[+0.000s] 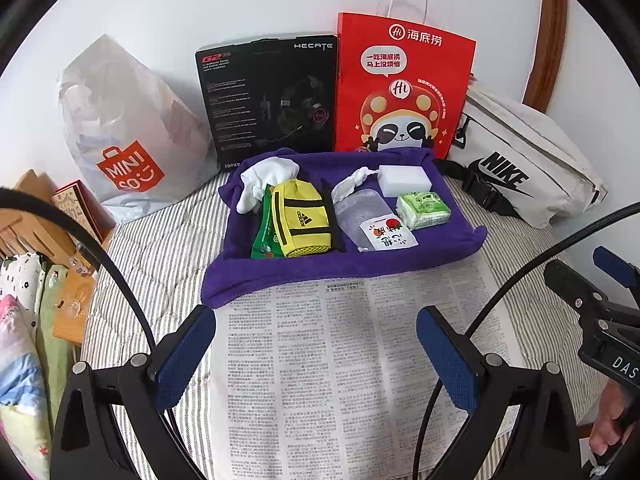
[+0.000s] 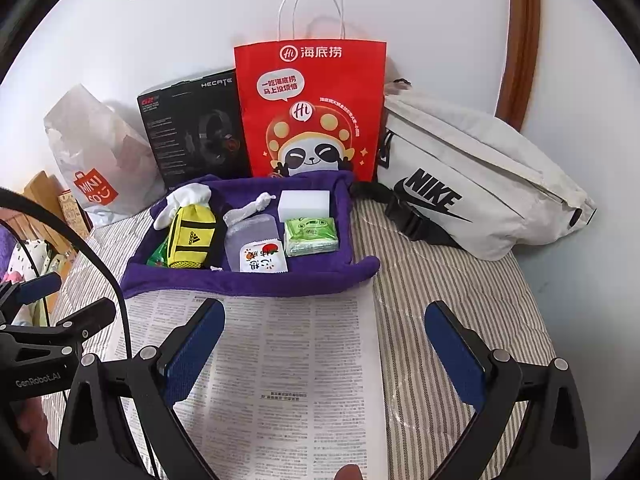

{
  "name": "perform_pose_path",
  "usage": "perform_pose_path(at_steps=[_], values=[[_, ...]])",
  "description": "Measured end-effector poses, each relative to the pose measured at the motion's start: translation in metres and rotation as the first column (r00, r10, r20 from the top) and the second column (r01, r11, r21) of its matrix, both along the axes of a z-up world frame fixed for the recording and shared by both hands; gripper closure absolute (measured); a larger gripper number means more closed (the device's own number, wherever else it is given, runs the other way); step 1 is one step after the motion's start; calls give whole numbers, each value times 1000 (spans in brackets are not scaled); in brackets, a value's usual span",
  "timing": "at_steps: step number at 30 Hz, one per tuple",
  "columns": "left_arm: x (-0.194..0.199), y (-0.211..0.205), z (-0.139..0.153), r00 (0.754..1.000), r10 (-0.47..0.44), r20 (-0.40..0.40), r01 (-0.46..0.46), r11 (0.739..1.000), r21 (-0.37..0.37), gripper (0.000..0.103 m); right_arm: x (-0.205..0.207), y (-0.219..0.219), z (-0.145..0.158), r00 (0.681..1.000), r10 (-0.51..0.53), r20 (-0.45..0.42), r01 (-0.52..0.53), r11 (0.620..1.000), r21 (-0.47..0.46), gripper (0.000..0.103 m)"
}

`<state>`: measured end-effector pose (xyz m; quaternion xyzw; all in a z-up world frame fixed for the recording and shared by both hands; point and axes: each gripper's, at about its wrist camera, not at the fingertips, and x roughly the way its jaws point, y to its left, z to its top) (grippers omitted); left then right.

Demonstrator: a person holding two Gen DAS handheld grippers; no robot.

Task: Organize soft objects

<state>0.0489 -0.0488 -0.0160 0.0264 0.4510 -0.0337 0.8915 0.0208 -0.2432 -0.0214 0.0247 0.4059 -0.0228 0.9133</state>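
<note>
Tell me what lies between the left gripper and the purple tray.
Only newspaper spread flat on the striped bedding, reaching from the left gripper up to the purple tray. The left wrist view shows it; nothing else sits there.

Left gripper (image 1: 316, 344): we are holding it low in the frame of its own camera, its blue-padded fingers (image 1: 186, 354) spread wide apart with nothing between them.
Right gripper (image 2: 324, 344): we are keeping it spread wide too, pads facing each other across the lower middle of its own view, gripping nothing.
Right hand (image 1: 610, 416): we are wrapping it around the handle at the lower right edge of the left view.
Left hand (image 2: 24, 420): it is only partly showing at the lower left edge of the right view.
</note>
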Motion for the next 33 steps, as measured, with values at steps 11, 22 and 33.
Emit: perform_pose_path(at_steps=[11, 22, 33], values=[[1, 1, 0, 1000, -2, -7, 2, 1000, 12, 2, -1, 3, 1, 1000, 0, 2, 0, 1000, 1, 4], [1, 3, 0, 1000, -1, -8, 2, 1000, 14, 1, -1, 5, 1, 1000, 14, -1, -14, 1000, 6, 4], [2, 3, -1, 1000, 3, -9, -3, 1000, 16, 1, -1, 5, 2, 1000, 12, 4, -12, 1000, 10, 4]])
